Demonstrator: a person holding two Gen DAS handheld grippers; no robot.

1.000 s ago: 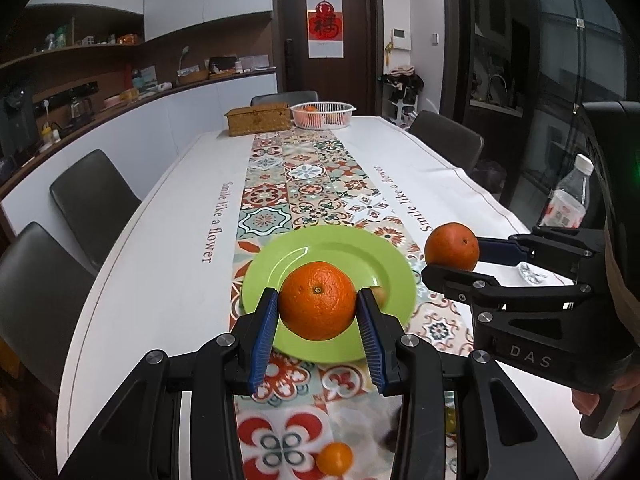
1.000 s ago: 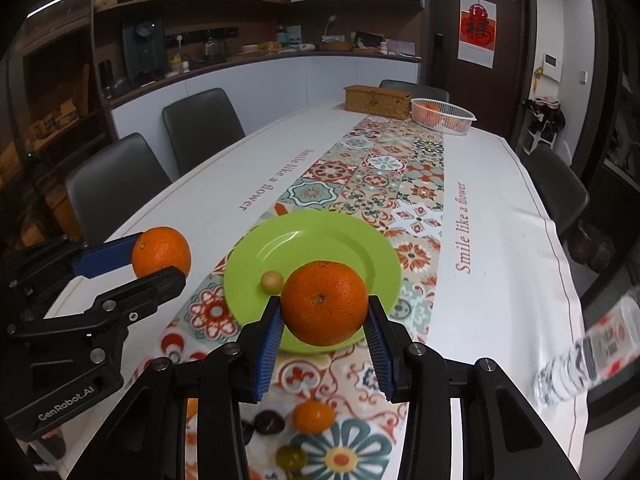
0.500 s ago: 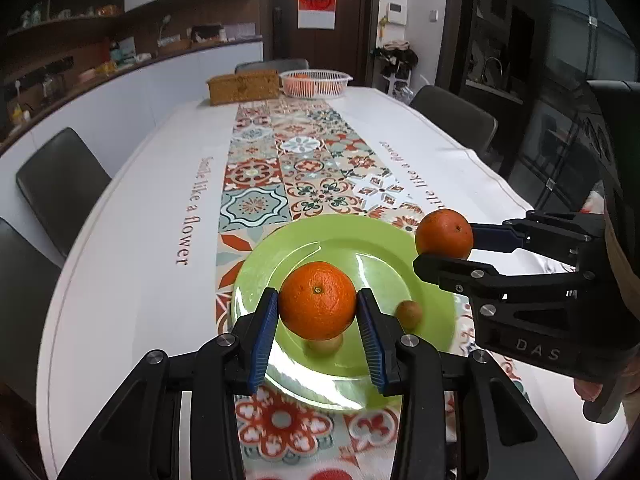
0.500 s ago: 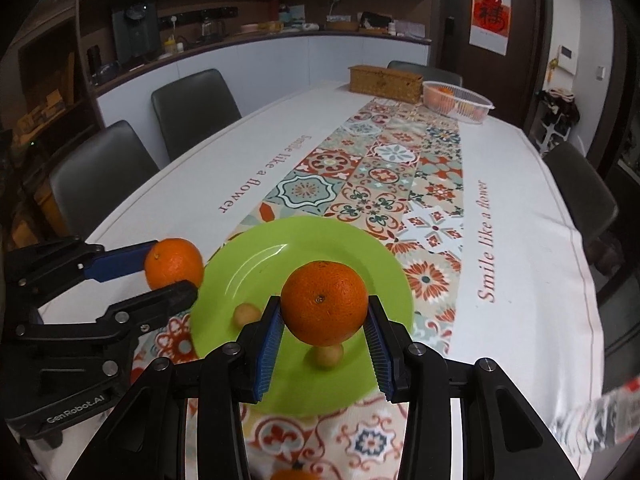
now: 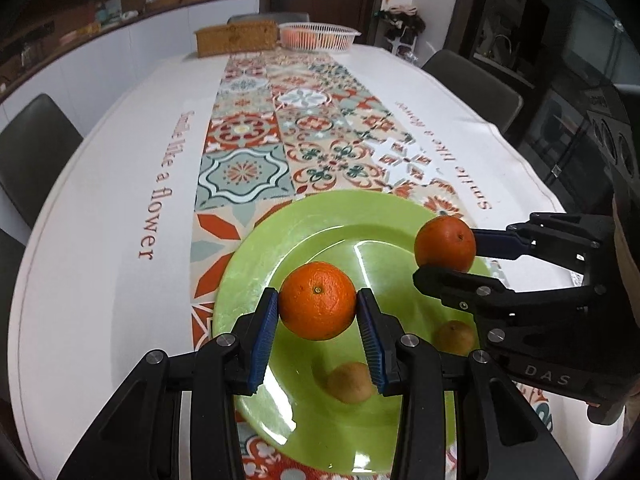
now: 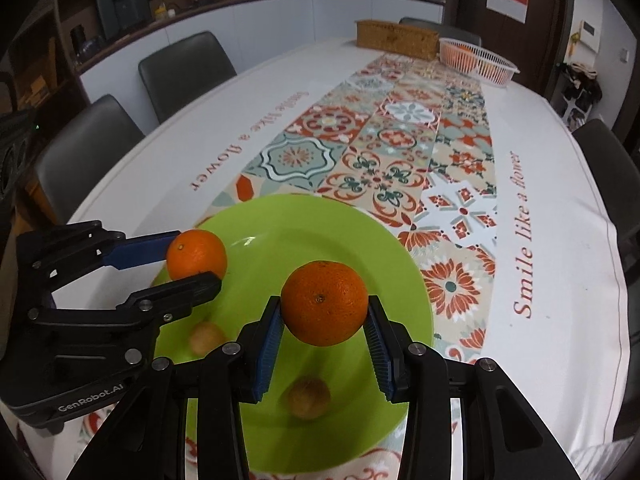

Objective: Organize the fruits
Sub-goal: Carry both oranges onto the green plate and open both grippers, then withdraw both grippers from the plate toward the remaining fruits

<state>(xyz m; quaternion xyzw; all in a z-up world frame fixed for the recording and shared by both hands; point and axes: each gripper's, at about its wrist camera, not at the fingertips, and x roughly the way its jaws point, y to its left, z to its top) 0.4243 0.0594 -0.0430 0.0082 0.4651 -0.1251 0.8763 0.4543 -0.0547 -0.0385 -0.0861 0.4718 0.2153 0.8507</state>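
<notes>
A green plate [image 5: 280,232] [image 6: 320,224] lies on the patterned table runner. My left gripper [image 5: 318,312] is shut on an orange [image 5: 318,300] and holds it above the plate's near left part; it also shows in the right wrist view [image 6: 194,262] with its orange [image 6: 196,254]. My right gripper [image 6: 324,320] is shut on a second orange [image 6: 324,302] above the plate; it shows in the left wrist view [image 5: 444,256] with its orange [image 5: 445,244]. Two small brownish fruits [image 5: 352,382] [image 5: 454,336] lie on the plate beneath the grippers.
A white basket [image 5: 318,36] [image 6: 476,58] with oranges and a wicker box [image 5: 236,38] [image 6: 394,38] stand at the table's far end. Dark chairs [image 6: 186,68] line the sides. The white tablecloth [image 5: 120,200] spreads around the plate.
Both grippers have moved forward and lower over the plate, each still holding its orange. The plate and the two small fruits now appear closer beneath them.
</notes>
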